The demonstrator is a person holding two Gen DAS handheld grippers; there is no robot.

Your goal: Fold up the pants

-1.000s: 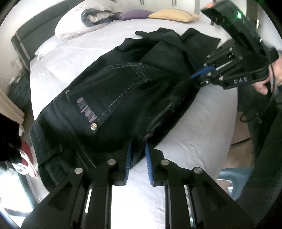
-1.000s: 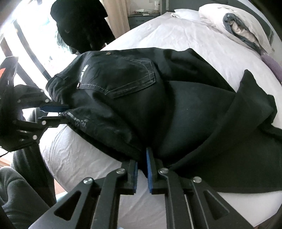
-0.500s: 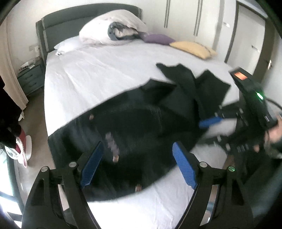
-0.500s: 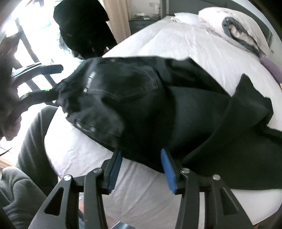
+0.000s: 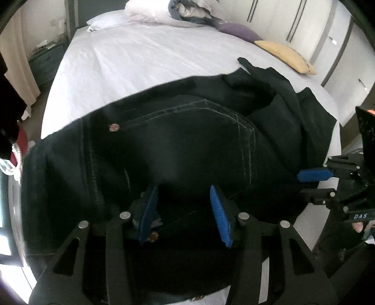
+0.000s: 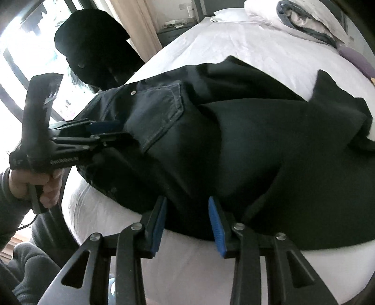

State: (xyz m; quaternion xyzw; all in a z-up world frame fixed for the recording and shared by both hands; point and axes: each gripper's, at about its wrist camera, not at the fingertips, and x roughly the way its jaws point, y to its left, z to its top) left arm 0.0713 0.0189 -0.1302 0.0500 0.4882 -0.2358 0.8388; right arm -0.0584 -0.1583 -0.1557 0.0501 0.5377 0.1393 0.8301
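Note:
Black denim pants (image 5: 187,145) lie folded lengthwise across the near edge of a white bed (image 5: 140,61), back pocket up; they also show in the right wrist view (image 6: 234,145). My left gripper (image 5: 182,211) is open, its blue pads spread over the waist end of the pants. My right gripper (image 6: 187,223) is open at the pants' near edge by the thigh. The right gripper also shows at the right of the left wrist view (image 5: 328,183), and the left gripper at the left of the right wrist view (image 6: 98,133).
Pillows and a bundled duvet (image 5: 168,11) lie at the headboard, with a purple cushion (image 5: 236,29) and a yellow cushion (image 5: 286,56). A nightstand (image 5: 44,58) stands left of the bed. A black garment (image 6: 93,44) hangs by the window.
Both grippers were shut on the pants' edge a second ago. They have opened and let go. The left gripper has come back down close over the waist.

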